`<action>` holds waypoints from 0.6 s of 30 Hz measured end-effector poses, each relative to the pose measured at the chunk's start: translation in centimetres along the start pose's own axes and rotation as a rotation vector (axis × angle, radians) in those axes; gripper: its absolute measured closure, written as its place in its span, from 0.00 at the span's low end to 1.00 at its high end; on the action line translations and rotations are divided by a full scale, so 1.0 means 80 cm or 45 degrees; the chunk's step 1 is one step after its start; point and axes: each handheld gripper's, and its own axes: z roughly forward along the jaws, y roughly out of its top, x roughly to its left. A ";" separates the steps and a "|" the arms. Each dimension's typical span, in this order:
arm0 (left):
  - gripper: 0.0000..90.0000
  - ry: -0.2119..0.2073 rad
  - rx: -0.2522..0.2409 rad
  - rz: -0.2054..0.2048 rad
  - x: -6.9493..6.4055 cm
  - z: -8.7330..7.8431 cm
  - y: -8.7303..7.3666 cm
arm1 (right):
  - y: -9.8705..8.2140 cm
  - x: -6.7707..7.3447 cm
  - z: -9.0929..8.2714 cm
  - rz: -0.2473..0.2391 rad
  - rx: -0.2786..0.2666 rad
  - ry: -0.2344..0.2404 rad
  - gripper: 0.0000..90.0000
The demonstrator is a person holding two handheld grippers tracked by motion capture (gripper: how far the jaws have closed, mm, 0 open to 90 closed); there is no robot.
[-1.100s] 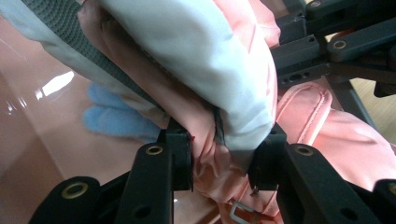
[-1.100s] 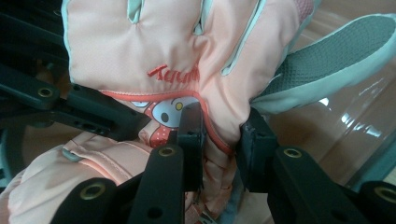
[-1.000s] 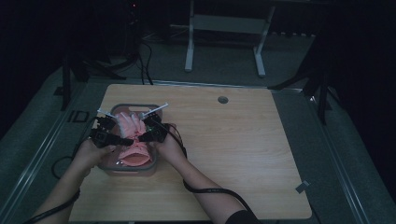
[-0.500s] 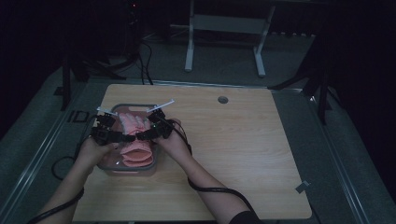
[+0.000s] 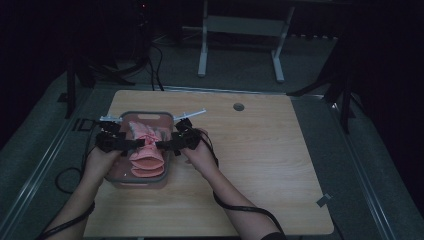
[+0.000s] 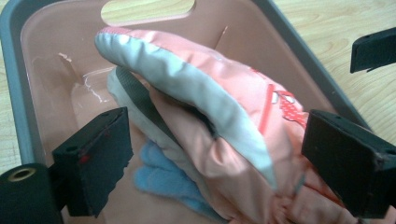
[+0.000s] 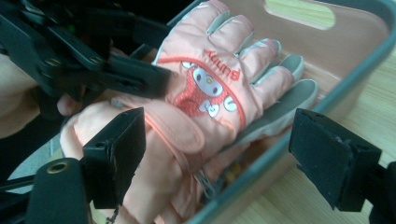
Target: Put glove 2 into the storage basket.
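Note:
A pink bin with a grey rim (image 5: 150,116) stands on the left of the wooden table and holds pink and grey gloves (image 5: 145,155). My left gripper (image 5: 131,145) hangs over the bin's left side. Its jaws have just been opening, and in the left gripper view (image 6: 219,163) a glove (image 6: 224,107) lies loose between them. My right gripper (image 5: 162,145) is at the bin's right rim and has also just been opening. In the right gripper view (image 7: 219,154) its jaws straddle the glove with a bunny picture (image 7: 210,93) and the rim (image 7: 355,70) without pressing on either.
A blue fleece piece (image 6: 163,177) lies under the glove in the bin. The table (image 5: 260,165) has a round cable hole (image 5: 238,107) near its far edge. Cables trail from both grippers off the front. Dark stands and a white frame stand on the floor behind.
Both pairs of jaws have opened and let go of the glove, which now rests in the bin. The right gripper has drawn back to the right, toward the bin's rim.

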 end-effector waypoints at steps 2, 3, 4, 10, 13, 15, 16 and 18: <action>0.09 -0.001 -0.010 0.004 -0.001 -0.002 0.001 | -0.001 -0.001 -0.004 -0.001 0.001 -0.004 0.21; 0.09 -0.008 -0.010 0.006 -0.001 -0.003 0.002 | -0.002 -0.002 -0.005 -0.001 -0.001 -0.005 0.21; 0.09 -0.012 -0.013 0.004 -0.002 -0.005 0.002 | -0.002 -0.003 -0.007 0.002 -0.002 -0.002 0.21; 0.08 -0.020 -0.072 0.028 -0.012 -0.022 0.006 | -0.006 -0.007 -0.017 -0.003 -0.014 -0.010 0.21; 0.08 -0.027 -0.099 0.075 -0.028 -0.032 0.009 | -0.007 -0.009 -0.023 -0.003 -0.021 -0.010 0.20; 0.08 -0.039 -0.108 0.107 -0.040 -0.037 0.011 | -0.008 -0.010 -0.028 -0.005 -0.025 -0.010 0.20; 0.08 -0.047 -0.111 0.122 -0.047 -0.038 0.011 | -0.008 -0.011 -0.030 -0.008 -0.026 -0.012 0.20; 0.08 -0.064 -0.122 0.163 -0.061 -0.041 0.012 | -0.009 -0.011 -0.034 -0.015 -0.029 -0.016 0.20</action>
